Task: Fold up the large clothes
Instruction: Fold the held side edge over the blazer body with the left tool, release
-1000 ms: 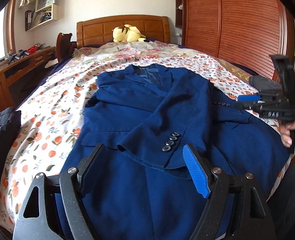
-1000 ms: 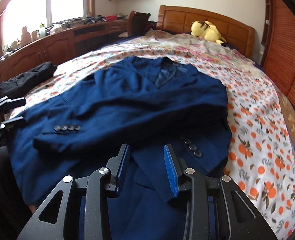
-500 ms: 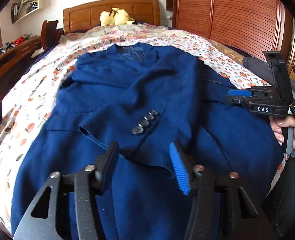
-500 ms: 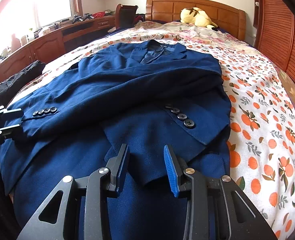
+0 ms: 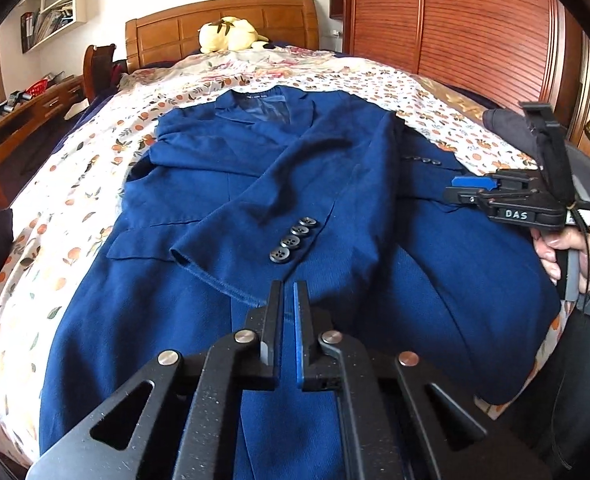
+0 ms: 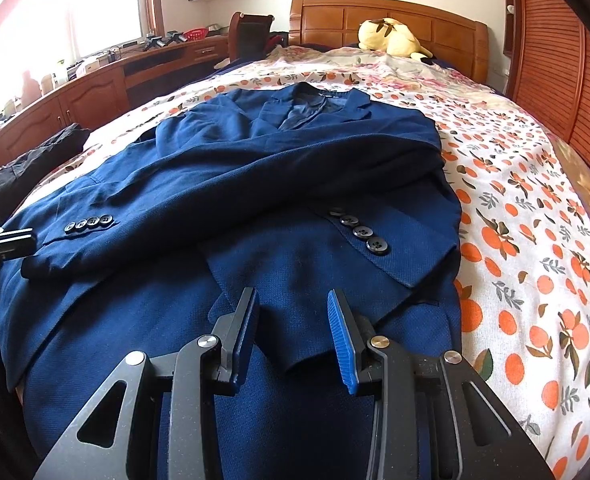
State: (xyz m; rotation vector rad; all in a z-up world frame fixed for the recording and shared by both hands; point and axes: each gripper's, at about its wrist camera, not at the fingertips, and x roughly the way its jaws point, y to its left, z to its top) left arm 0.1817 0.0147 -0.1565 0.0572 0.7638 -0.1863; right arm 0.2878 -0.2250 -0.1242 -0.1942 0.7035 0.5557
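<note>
A navy blue suit jacket (image 5: 335, 200) lies face up on the bed, collar toward the headboard, both sleeves folded across its front. One buttoned cuff (image 5: 295, 240) rests just beyond my left gripper (image 5: 289, 286). Its jaws have come together to a thin slit right over the jacket's lower front, with no cloth visibly pinched. My right gripper (image 6: 293, 300) stands open with nothing between its pads, low over the jacket (image 6: 255, 168) near the other buttoned cuff (image 6: 359, 232). A hand holds this gripper (image 5: 453, 187) at the jacket's right side.
The floral bedsheet (image 6: 515, 240) shows bare to the right of the jacket. A yellow plush toy (image 5: 227, 36) sits by the wooden headboard (image 6: 415, 28). Dark clothing (image 6: 27, 164) lies at the bed's left edge, beside a wooden desk (image 6: 95, 92). A slatted wardrobe (image 5: 475, 20) lines the right.
My left gripper's jaws went from wide open to together, and it came lower and closer over the jacket. The right gripper sank toward the jacket with its opening unchanged.
</note>
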